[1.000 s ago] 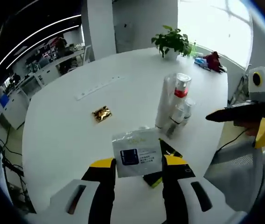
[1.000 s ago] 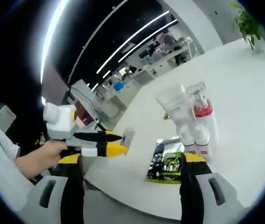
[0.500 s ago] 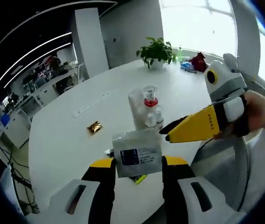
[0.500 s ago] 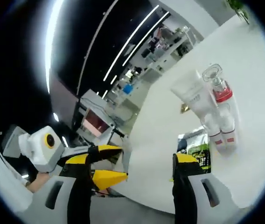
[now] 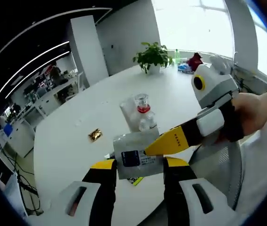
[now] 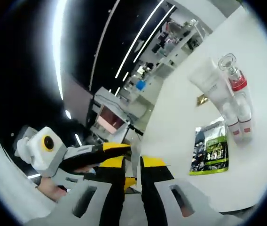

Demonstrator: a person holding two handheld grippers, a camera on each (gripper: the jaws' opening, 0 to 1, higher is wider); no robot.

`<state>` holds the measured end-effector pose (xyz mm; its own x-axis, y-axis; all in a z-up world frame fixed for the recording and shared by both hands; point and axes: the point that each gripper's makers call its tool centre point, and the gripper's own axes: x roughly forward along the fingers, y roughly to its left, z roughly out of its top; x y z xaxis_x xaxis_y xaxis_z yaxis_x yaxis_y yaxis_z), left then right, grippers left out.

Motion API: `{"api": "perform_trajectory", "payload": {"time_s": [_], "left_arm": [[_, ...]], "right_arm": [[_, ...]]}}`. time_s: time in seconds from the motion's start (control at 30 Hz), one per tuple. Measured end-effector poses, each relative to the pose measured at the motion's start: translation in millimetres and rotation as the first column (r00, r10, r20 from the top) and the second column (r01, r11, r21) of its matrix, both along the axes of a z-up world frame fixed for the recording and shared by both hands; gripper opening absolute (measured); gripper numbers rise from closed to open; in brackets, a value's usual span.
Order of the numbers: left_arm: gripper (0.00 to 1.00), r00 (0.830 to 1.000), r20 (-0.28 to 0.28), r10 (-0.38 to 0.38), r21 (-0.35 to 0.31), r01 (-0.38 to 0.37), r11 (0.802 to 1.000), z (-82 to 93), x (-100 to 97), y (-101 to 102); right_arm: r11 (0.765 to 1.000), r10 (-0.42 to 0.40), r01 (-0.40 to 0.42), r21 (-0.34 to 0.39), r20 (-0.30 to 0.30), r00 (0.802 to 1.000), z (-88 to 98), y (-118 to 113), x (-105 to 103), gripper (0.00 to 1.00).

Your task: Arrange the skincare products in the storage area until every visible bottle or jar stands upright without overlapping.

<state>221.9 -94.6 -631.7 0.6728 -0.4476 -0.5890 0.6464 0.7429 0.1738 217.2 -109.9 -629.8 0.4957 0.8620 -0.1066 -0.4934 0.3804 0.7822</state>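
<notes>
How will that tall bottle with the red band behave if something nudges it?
The red-banded bottle looks tall and narrow, so it probably tips easily. Its clear cap suggests hard plastic, likely slippery. The white tube and small bottles beside it might get knocked too.

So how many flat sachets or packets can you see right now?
3. A white sachet held up off the table between both grippers, a green-and-black packet lying flat beside the bottle cluster, and a small gold packet farther left. More may be hidden.
</notes>
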Motion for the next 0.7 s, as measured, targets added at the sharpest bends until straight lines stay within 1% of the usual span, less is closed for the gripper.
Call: {"api": "perform_trajectory", "payload": {"time_s": [0.03, 0.1, 0.27, 0.3, 0.4, 0.43, 0.47, 0.5, 0.53, 0.57, 0.6, 0.63, 0.67, 0.7], "left_arm": [[0.40, 1.000, 0.001, 0.002, -0.003, -0.002, 1.000, 0.1, -0.3, 0], [0.40, 1.000, 0.001, 0.000, -0.002, 0.000, 1.000, 0.4, -1.3, 0], [0.41, 1.000, 0.000, 0.003, -0.024, -0.003, 1.000, 2.5, -2.7, -1], [0.41, 1.000, 0.000, 0.000, -0.029, 0.000, 1.000, 3.0, -2.6, -1], [0.42, 0.999, -0.029, -0.020, -0.053, 0.018, 0.998, 0.9, -4.8, 0], [0.46, 0.999, -0.044, -0.027, -0.092, 0.022, 0.995, 2.2, -7.0, -3], [0.51, 0.997, -0.058, -0.047, -0.118, 0.040, 0.992, 2.6, -9.7, -5], [0.60, 0.995, -0.079, -0.066, -0.137, 0.055, 0.989, 1.8, -12.8, -7], [0.66, 0.995, -0.087, -0.053, -0.141, 0.041, 0.989, 1.8, -12.2, -3], [0.70, 0.994, -0.092, -0.063, -0.154, 0.049, 0.987, 3.3, -14.1, -3], [0.73, 0.990, -0.113, -0.085, -0.188, 0.063, 0.980, 3.9, -17.8, -4], [0.73, 0.988, -0.133, -0.079, -0.211, 0.049, 0.976, 2.9, -18.5, -1], [0.73, 0.983, -0.170, -0.076, -0.249, 0.031, 0.968, 1.6, -19.8, 3], [0.72, 0.978, -0.189, -0.085, -0.277, 0.030, 0.960, 1.9, -21.1, 4]], "right_arm": [[1.000, 0.000, 0.000, 0.001, 0.001, 1.000, 0.5, 0, 0, 0.03], [1.000, -0.001, 0.001, -0.002, -0.001, 1.000, -0.3, -1, 0, 0.03], [1.000, 0.001, -0.001, -0.010, 0.013, 1.000, 1.2, -3, 0, 0.01], [1.000, 0.002, -0.001, -0.023, 0.020, 1.000, 1.2, -3, 0, 0.01], [0.999, 0.019, -0.018, -0.042, 0.021, 1.000, -0.4, -4, 0, 0.01], [0.998, 0.024, -0.022, -0.054, 0.029, 0.999, -1.1, -5, 1, 0.01], [0.998, 0.026, -0.024, -0.050, 0.029, 0.999, -0.7, -6, 2, 0.01], [0.999, 0.026, -0.025, -0.047, 0.028, 0.999, -0.2, -8, 3, 0.01], [0.999, 0.026, -0.025, -0.048, 0.027, 0.999, -0.4, -9, 5, 0.01], [0.998, 0.028, -0.027, -0.051, 0.026, 0.999, -0.8, -11, 5, 0.01], [0.998, 0.031, -0.029, -0.050, 0.025, 0.999, -1.3, -13, 7, 0.01], [0.998, 0.034, -0.033, -0.046, 0.022, 0.999, -1.2, -14, 7, 0.01], [0.998, 0.044, -0.043, -0.036, 0.017, 0.999, -0.4, -15, 7, 0.01], [0.998, 0.053, -0.053, -0.030, 0.011, 0.999, 0.1, -14, 6, 0.01]]}}
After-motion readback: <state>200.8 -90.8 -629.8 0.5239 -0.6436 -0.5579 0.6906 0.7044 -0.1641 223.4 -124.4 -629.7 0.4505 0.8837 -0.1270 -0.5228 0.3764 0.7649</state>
